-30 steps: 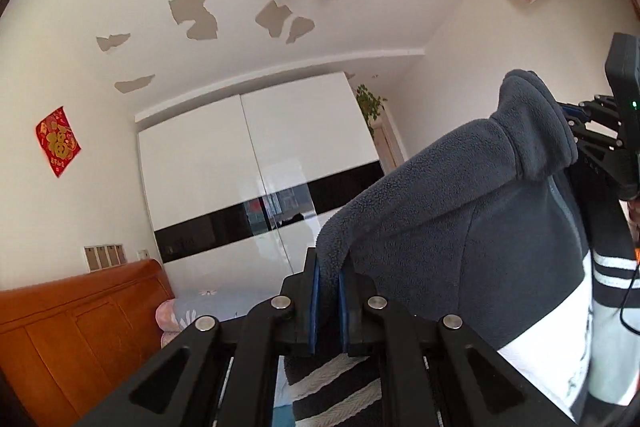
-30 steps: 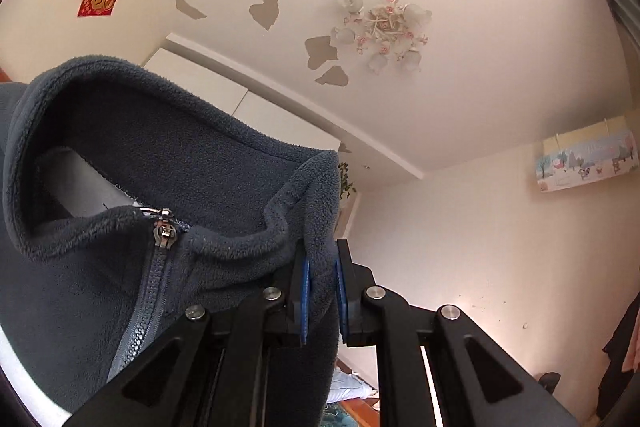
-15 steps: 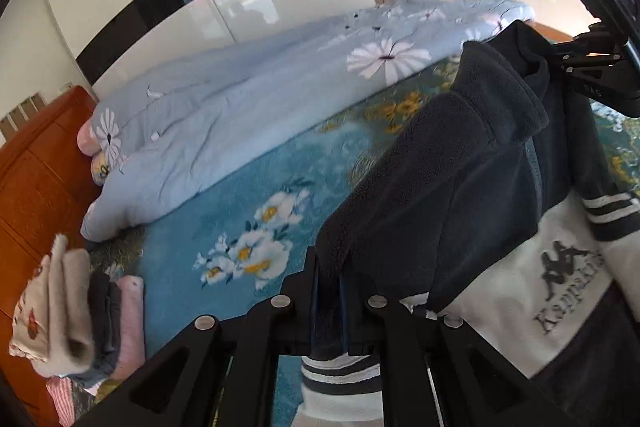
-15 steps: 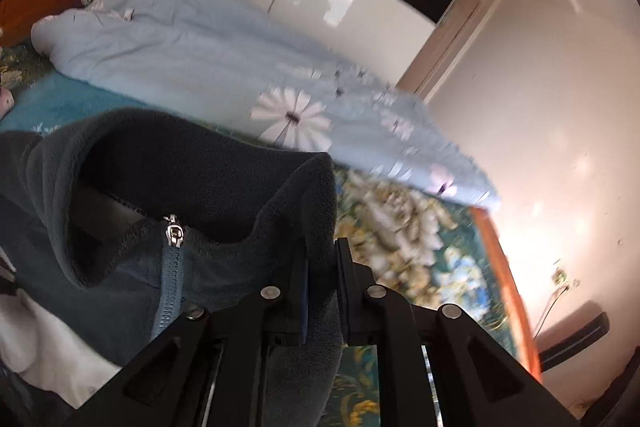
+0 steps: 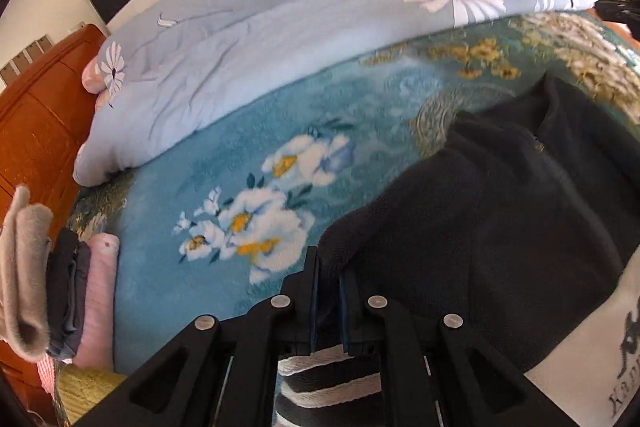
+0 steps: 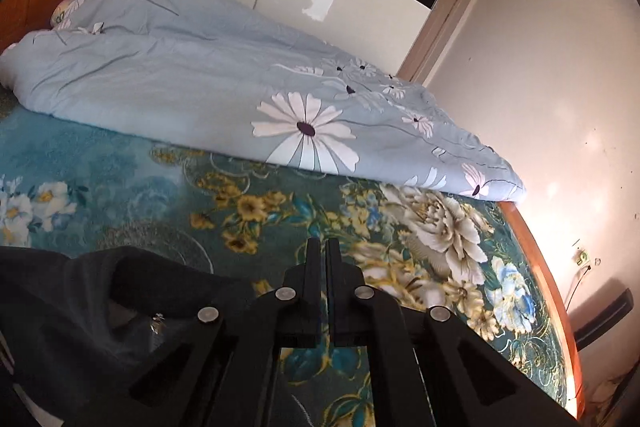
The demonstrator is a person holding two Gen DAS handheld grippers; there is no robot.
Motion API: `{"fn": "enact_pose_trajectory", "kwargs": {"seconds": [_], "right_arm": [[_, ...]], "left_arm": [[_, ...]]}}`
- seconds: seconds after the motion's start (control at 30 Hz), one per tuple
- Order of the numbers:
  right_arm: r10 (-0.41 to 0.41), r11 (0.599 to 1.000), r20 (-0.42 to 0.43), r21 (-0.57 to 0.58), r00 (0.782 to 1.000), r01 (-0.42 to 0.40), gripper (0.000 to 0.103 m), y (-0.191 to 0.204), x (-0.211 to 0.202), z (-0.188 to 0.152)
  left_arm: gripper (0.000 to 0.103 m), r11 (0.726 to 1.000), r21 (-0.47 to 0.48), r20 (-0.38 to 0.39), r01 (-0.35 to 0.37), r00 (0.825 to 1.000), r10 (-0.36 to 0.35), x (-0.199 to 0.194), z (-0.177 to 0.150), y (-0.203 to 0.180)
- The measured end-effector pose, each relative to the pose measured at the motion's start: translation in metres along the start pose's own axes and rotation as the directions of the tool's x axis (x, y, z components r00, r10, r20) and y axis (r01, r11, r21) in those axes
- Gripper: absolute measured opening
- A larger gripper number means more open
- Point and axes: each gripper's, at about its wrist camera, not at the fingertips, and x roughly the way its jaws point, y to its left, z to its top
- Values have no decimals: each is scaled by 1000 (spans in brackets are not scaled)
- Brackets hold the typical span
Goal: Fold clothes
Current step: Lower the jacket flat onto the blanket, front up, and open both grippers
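- Lowered from ceiling height, our fleece jacket (image 5: 500, 211) now lies spread on the floral bed blanket (image 5: 224, 163), ready for folding.
- Our left gripper (image 5: 329, 291) pinches the jacket's shoulder edge, keeping it taut.
- Our right gripper (image 6: 323, 267) has let go, jaws closed on nothing.
- Only the left view shows folded clothes (image 5: 48, 279) stacked beside the headboard; only the right shows the empty jaws.

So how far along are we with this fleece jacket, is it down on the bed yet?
Done: a stack of folded clothes sits at the bed's edge, and the dark fleece jacket lies on the floral blanket. In hand: the left gripper pinches its shoulder; the right gripper is shut on nothing, beside the collar. Left: no fold in the jacket shows yet.
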Motion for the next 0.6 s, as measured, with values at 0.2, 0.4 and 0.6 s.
{"fn": "enact_pose_trajectory", "kwargs": {"seconds": [0.2,0.4,0.6], "right_arm": [[15,997,-5,-81,1000,-16,2,-26,-16,-47],[163,985,6,-50,987,-163,34,-91,-77,-110],[299,954,-62,58,952,-295,45,-147,-127,-207]], "left_arm": [[12,996,-73,-39,58,997,-61,11,-8,1],[53,996,-83,52,43,998,-39,-49,-18,13],[63,968,-150,233,200,959,-162,-135,-56,-14]]}}
